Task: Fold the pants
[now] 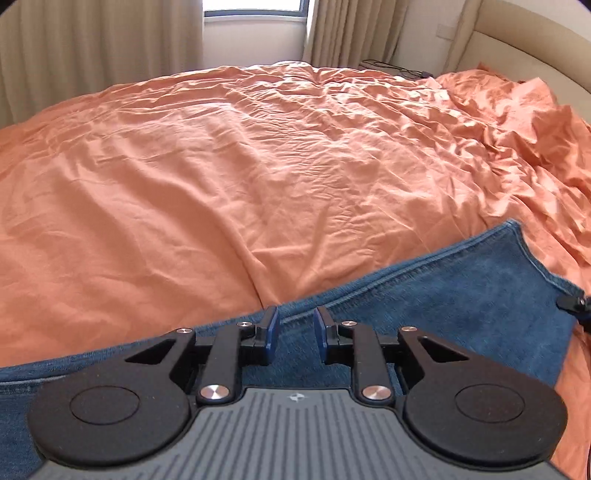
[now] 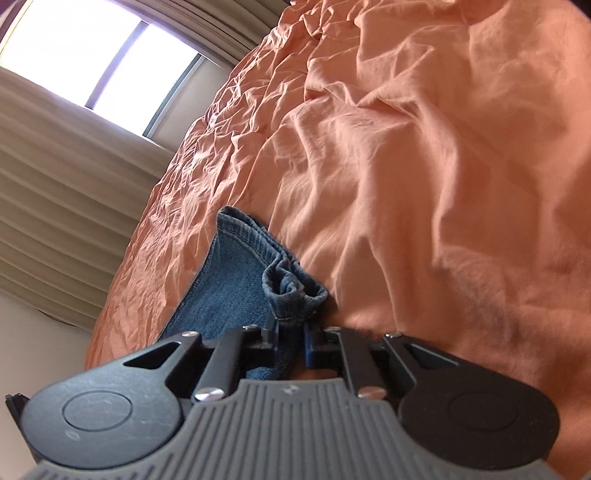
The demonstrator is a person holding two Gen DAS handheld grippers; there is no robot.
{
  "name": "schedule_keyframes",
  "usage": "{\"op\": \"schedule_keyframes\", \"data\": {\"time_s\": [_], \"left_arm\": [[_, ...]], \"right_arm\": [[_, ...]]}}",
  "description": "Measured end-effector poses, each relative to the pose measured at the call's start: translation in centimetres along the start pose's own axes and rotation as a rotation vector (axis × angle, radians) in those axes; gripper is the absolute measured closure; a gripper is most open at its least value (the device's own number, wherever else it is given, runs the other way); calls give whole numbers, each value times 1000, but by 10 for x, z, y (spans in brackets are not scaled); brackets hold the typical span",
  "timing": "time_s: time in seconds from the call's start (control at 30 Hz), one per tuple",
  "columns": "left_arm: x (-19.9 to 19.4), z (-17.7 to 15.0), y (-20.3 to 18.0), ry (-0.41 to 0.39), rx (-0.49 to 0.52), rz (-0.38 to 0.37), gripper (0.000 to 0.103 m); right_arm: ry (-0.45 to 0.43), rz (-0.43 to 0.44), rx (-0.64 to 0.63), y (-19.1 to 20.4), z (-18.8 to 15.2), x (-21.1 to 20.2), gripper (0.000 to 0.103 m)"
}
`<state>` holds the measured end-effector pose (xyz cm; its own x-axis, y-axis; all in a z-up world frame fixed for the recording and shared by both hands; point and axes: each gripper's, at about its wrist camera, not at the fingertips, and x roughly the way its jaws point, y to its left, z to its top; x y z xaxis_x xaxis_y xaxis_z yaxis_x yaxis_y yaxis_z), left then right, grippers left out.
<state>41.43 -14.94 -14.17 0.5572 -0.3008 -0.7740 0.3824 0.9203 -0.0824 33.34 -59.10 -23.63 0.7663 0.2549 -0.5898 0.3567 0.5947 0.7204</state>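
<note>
Right gripper [image 2: 290, 341] apparently pinches jeans [image 2: 236, 284] hem (contact hidden); waistband cropped.

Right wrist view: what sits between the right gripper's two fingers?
A bunched denim fold of the jeans runs between the right gripper fingers, which appear clamped on it; the orange bedsheet lies beyond.

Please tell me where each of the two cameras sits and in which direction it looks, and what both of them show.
Left wrist: on the left gripper, low over the jeans, looking across the orange bedspread toward the window; its fingers stand apart.
Right wrist: on the right gripper, tilted, looking along the bed; its fingers pinch the jeans' bunched hem.
Shared: jeans, bedspread, window, curtains.
</note>
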Motion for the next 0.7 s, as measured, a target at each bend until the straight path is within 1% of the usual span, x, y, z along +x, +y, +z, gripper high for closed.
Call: {"op": "schedule_keyframes", "data": {"time_s": [0.1, 0.27, 0.33, 0.43, 0.5, 0.57, 0.63, 0.7], "left_arm": [[-19, -17, -18, 33, 49, -44, 77], [-29, -60, -47, 88, 100, -116, 79], [-31, -77, -56, 112, 102, -141, 80], [-38, -99, -65, 115, 75, -163, 82], [-44, -109, -65, 123, 17, -186, 82], [-51, -117, -65, 136, -18, -216, 82], [-63, -121, -64, 132, -30, -243, 82], [-81, -123, -56, 106, -47, -266, 82]], "right_arm": [[-24, 15, -37, 16, 3, -12, 99], [-49, 18, -102, 46, 10, -28, 99], [-56, 13, -127, 59, 11, -33, 99], [-65, 13, -178, 79, 12, -40, 99], [-74, 11, -225, 95, 10, -44, 99], [-87, 17, -275, 114, 7, -53, 99], [-103, 29, -331, 137, 3, -61, 99], [-122, 41, -393, 163, -2, -70, 99]]}}
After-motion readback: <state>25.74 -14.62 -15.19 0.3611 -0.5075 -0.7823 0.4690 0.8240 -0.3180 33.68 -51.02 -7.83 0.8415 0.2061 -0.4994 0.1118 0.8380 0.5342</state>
